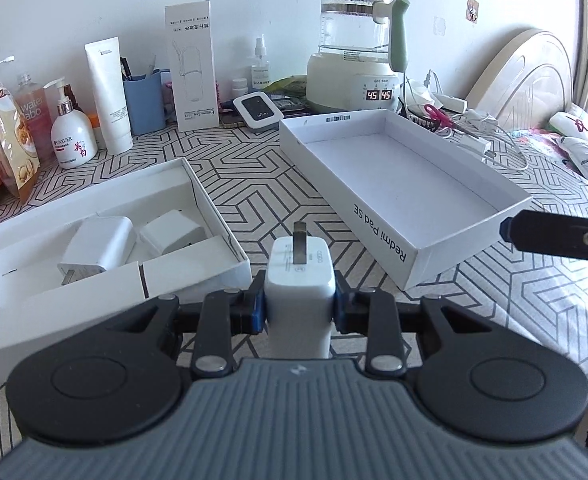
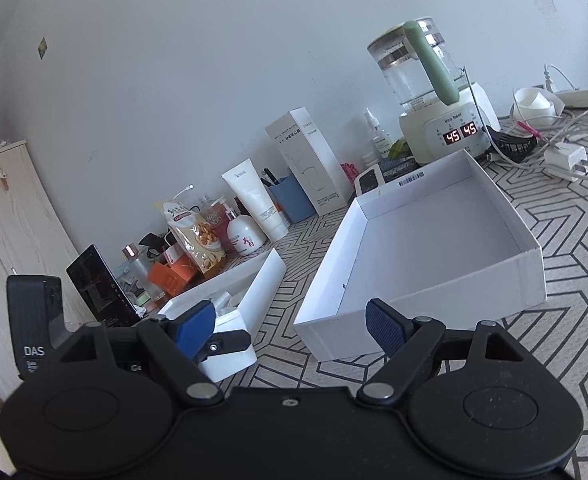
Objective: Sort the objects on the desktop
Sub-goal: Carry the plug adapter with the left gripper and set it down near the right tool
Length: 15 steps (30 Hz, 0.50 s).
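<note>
While charger [image 1: 299,280] clamped, boxes [image 1: 394,184] flank.

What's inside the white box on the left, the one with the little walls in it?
Two white chargers lie in the compartmented box. Its near flap hides part of the floor, so anything there cannot be seen. The left hand-held gripper holds a third charger outside it.

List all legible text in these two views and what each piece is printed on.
"Redmi Pad SE": side of the empty white box lid.
"45 45": kettle base display.
"water abo": pink bottle.
"DAS": black block beside the right gripper.
"oppo", faint: charger in the left gripper.
Tall white carton, lotion bottle, barcode: too small.
</note>
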Each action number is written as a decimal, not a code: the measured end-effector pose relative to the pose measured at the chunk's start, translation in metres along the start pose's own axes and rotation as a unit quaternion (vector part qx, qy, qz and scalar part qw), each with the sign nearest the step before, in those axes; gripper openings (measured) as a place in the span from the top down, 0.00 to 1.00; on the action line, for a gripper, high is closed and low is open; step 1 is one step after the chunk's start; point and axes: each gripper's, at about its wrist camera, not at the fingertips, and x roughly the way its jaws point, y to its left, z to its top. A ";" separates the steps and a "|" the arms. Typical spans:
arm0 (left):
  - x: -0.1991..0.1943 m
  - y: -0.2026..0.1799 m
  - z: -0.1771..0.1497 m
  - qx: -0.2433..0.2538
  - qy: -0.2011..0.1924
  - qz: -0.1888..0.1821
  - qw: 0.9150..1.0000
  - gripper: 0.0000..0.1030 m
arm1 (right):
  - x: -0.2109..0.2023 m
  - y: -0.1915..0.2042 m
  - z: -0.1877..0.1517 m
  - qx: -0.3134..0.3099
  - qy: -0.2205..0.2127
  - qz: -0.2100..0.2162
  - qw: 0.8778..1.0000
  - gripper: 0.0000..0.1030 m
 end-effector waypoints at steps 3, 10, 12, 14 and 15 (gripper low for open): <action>-0.012 0.008 -0.001 -0.018 -0.002 -0.004 1.000 0.71 | 0.002 -0.001 -0.002 0.003 0.006 0.000 1.000 0.16; -0.038 0.018 -0.009 -0.032 -0.021 0.003 0.999 0.71 | 0.022 0.013 -0.011 -0.005 0.038 0.024 0.999 0.16; -0.046 0.023 -0.011 -0.039 -0.029 0.002 0.999 0.71 | 0.028 0.017 -0.014 -0.008 0.046 0.031 0.998 0.16; -0.055 0.029 -0.012 -0.045 -0.038 0.006 0.998 0.71 | 0.034 0.021 -0.017 -0.010 0.055 0.038 0.998 0.16; -0.061 0.034 -0.012 -0.051 -0.046 0.009 0.998 0.70 | 0.037 0.023 -0.018 -0.011 0.060 0.041 0.997 0.16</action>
